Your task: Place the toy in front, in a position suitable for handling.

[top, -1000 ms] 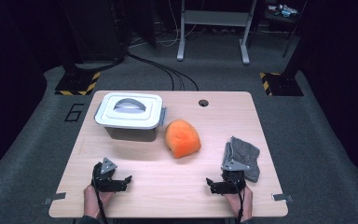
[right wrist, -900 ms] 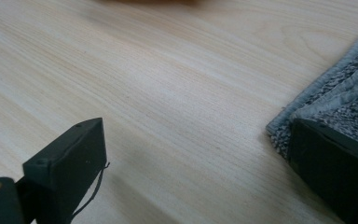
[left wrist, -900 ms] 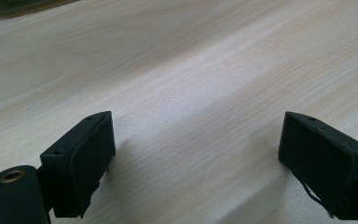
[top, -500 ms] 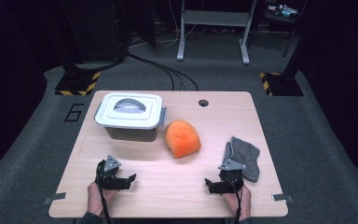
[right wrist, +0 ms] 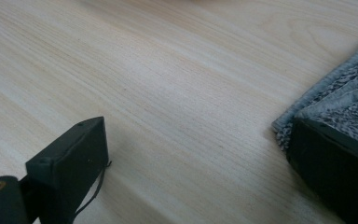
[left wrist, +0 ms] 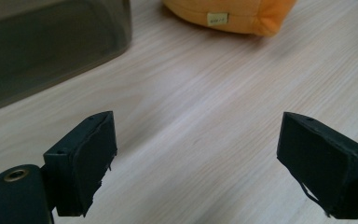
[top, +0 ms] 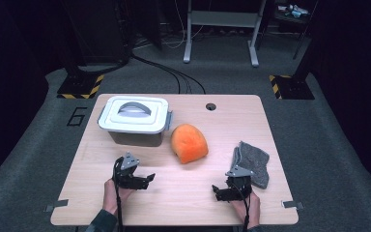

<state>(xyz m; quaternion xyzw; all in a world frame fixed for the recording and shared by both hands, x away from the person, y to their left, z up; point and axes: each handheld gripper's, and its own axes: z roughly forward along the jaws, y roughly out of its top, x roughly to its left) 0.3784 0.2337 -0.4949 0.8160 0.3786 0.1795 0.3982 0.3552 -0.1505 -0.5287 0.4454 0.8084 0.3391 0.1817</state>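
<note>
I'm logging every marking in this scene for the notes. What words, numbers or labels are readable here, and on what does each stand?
"6": large dark numeral on the grey floor mat left of the table.
Small white tag on the orange cushion: printed, but too blurred to read.
Nothing readable on the lidded box or the grey cloth.

**Readable marks: one floor number, one unreadable tag**

A large digit "6" (top: 78, 116) is marked on the grey floor just left of the table's far left corner, beside the yellow-and-black striped floor plate (top: 79, 87). In the left gripper view, a small pale label (left wrist: 217, 19) sits on the orange cushion (left wrist: 233, 14); its print is too blurred to read.
</note>
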